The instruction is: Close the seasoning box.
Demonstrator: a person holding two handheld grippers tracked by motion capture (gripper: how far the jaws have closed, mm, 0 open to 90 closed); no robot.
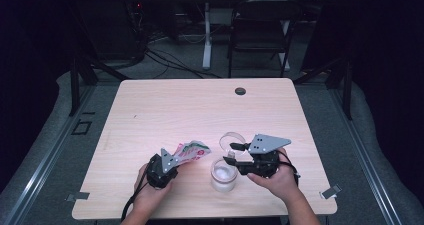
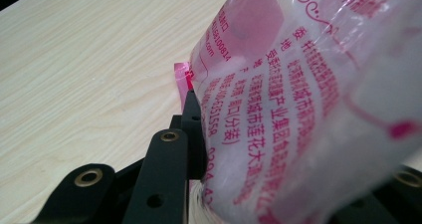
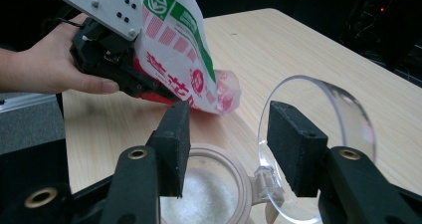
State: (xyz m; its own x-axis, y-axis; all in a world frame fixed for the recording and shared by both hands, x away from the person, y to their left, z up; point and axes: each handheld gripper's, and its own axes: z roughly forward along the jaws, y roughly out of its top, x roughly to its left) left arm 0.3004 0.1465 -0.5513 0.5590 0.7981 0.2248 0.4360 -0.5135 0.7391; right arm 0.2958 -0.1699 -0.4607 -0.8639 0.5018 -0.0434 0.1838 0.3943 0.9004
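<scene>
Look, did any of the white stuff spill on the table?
No spill shows. The white grains sit inside the jar, whose clear lid is flipped open. The left gripper holds the bag tilted toward the jar. The table around them looks clean.

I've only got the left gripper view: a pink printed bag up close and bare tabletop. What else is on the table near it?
Observer: A clear jar with white granules inside stands on the table, to the right of the bag and apart from it.
Operator: Is the jar open?
Observer: Yes, its clear hinged lid is flipped up off the mouth.
Operator: Where's my other gripper?
Observer: The right gripper hovers over the jar beside that lid, jaws open with nothing pinched between them.
</scene>
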